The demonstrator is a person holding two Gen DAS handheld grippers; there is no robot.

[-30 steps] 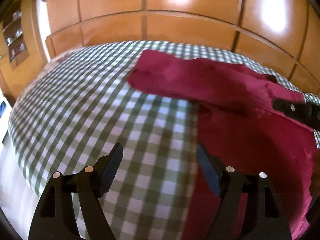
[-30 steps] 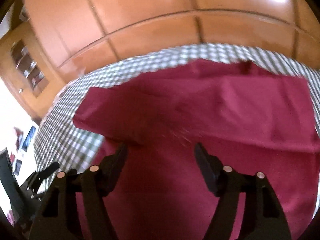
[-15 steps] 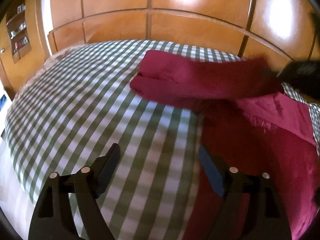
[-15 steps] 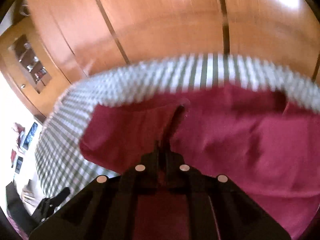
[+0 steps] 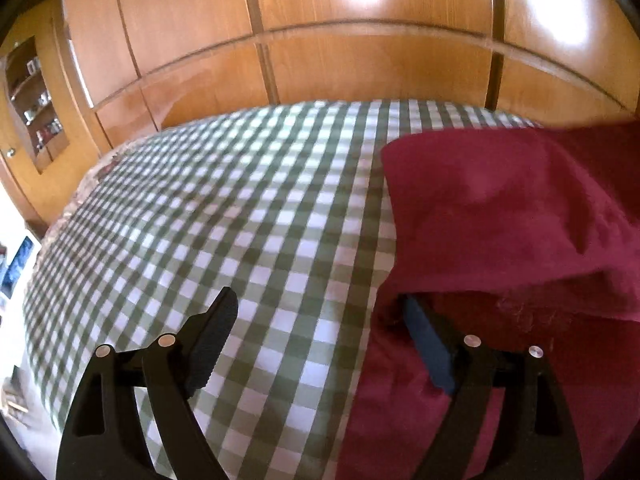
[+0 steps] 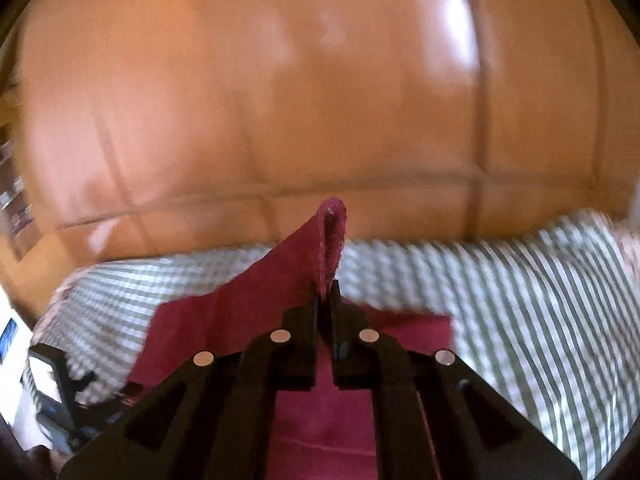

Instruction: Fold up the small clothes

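While the red cloth (image 6: 240, 312) is hanging from a pinch, the scene is reading like this:
Right gripper (image 6: 326, 300): jaws are clamping shut on a fold of the cloth — a loop is poking up just past the fingertips.
Left gripper (image 5: 320, 340): jaws are standing wide apart, gripping nothing; its right finger (image 5: 428, 352) is sitting under a raised flap.
Cloth: draping down left of the right jaws onto the checked bedspread (image 5: 240, 220).
Beyond the jaws: a wooden wardrobe (image 5: 360, 40) — blurred in the right view.
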